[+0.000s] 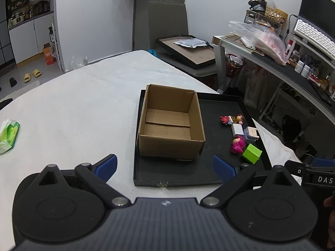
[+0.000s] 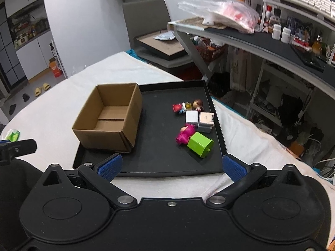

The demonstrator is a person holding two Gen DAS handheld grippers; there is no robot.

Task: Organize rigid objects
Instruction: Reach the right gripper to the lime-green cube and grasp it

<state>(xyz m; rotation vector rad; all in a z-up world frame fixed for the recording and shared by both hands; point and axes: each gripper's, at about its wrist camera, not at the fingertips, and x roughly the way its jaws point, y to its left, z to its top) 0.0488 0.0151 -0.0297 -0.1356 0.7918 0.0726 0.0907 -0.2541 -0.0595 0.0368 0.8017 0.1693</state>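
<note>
An open, empty cardboard box (image 1: 170, 123) (image 2: 108, 118) stands on the left part of a black tray (image 1: 211, 167) (image 2: 159, 144). Small rigid toys lie on the tray's right side: a green block (image 1: 251, 153) (image 2: 200, 142), a pink figure (image 1: 238, 144) (image 2: 185, 134), a white cube (image 1: 237, 130) (image 2: 192, 117), a grey-white cube (image 1: 251, 134) (image 2: 206, 122) and small figurines (image 1: 231, 119) (image 2: 187, 105). My left gripper (image 1: 165, 167) is open and empty, in front of the tray's near edge. My right gripper (image 2: 172, 166) is open and empty, near the tray's front edge.
The tray rests on a white cloth-covered table (image 1: 83, 108). A green tissue pack (image 1: 9, 132) lies at the table's left. A cluttered desk (image 1: 282, 62) with shelves stands to the right, a chair (image 1: 167, 27) with a framed board behind the table.
</note>
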